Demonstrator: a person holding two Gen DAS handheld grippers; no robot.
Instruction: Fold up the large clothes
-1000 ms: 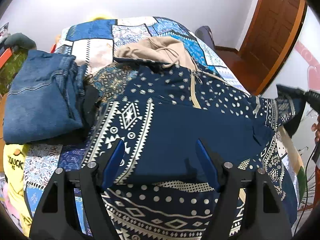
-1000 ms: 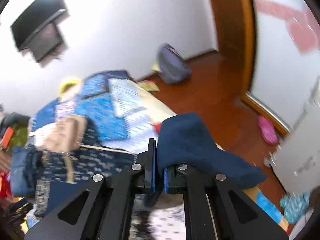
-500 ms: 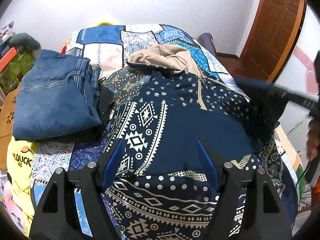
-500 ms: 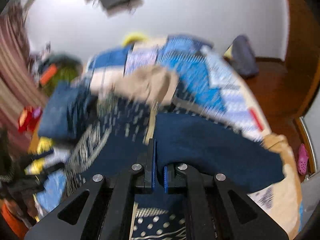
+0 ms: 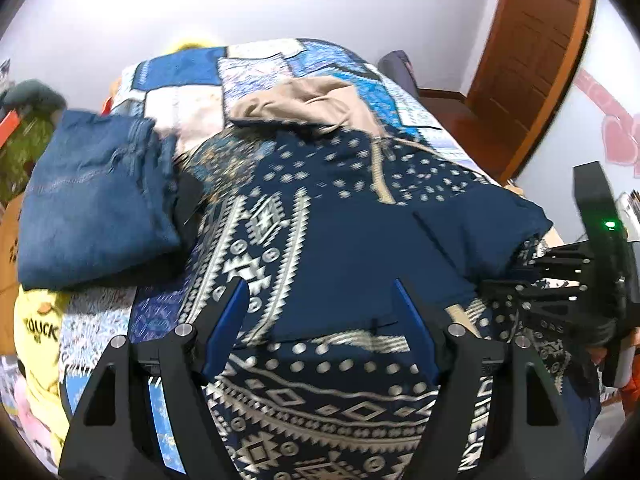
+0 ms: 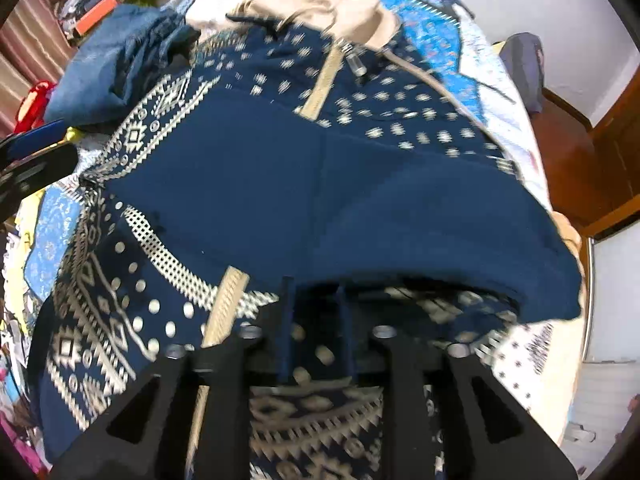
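Note:
A large navy hoodie (image 5: 344, 248) with white geometric patterns and a tan hood (image 5: 308, 100) lies spread on the bed. It fills the right wrist view (image 6: 304, 184), where a plain navy sleeve lies folded across its body. My left gripper (image 5: 322, 320) is open and empty, hovering just above the hoodie's lower part. My right gripper (image 6: 316, 320) has its jaws parted at the edge of the folded sleeve, which drapes right in front of the fingertips. The right gripper also shows at the right edge of the left wrist view (image 5: 560, 280).
Folded blue jeans (image 5: 92, 200) lie left of the hoodie on the patchwork bedspread (image 5: 256, 68). A yellow garment (image 5: 40, 332) hangs at the bed's left edge. A wooden door (image 5: 536, 56) and a grey bag (image 5: 400, 72) stand beyond the bed on the right.
My right gripper carried the navy sleeve from the right side over the hoodie's body, laid it down and opened its jaws. My left gripper stayed open and drifted slightly.

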